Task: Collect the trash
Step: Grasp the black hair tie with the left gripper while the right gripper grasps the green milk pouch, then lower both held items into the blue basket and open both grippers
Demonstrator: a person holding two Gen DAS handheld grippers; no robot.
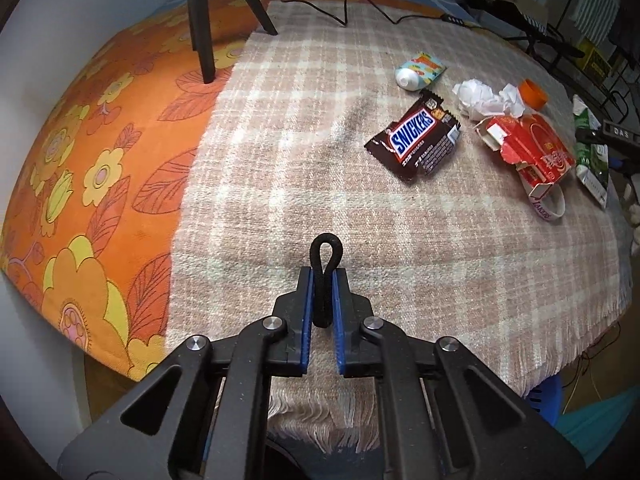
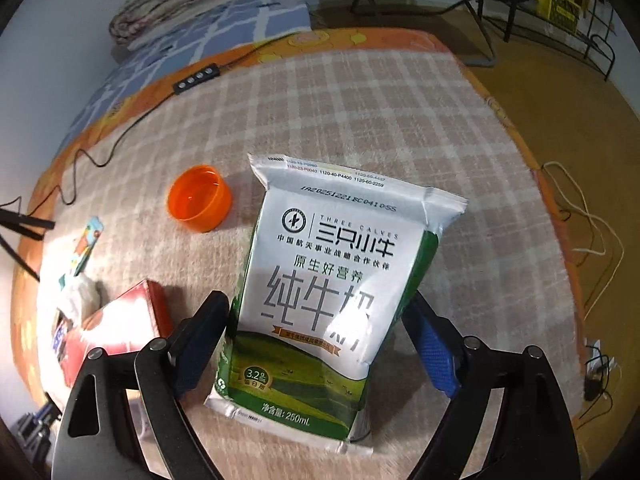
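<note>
Left gripper (image 1: pixel 324 280), nearest in the left wrist view, is clamping a black hair tie (image 1: pixel 326 276) between its blue pads (image 1: pixel 306 312); the jaws are drawn nearly together, and the tie's loop is poking out past the fingertips, above the plaid blanket (image 1: pixel 280 184). Beyond it, lying on the blanket: a Snickers wrapper (image 1: pixel 414 138), flattened, label up. Just right of that, a torn red carton (image 1: pixel 528 148) is resting partly on a white wristband (image 1: pixel 550 204). Crumpled white paper (image 1: pixel 486 98) is sitting behind the carton, touching it. A small tube (image 1: pixel 418 70) is lying farther back. An orange floral sheet (image 1: pixel 100 152) is showing left of the blanket, with a black cable (image 1: pixel 344 10) trailing across the far edge.

Right gripper (image 2: pixel 316 332), in the right wrist view, is standing wide open, fingers (image 2: pixel 200 340) straddling the lower part of a green-and-white milk pouch (image 2: pixel 324 292). Left pad is appearing close to or against the pouch edge; right pad is standing clear. Contact on the left I cannot tell. Pouch is lying flat on the blanket, print facing up. Farther back and to the left, an orange cap (image 2: pixel 200 198) is sitting open side up, apart from the pouch. An inline switch (image 2: pixel 197 77) on the cable is lying near the far edge.
</note>
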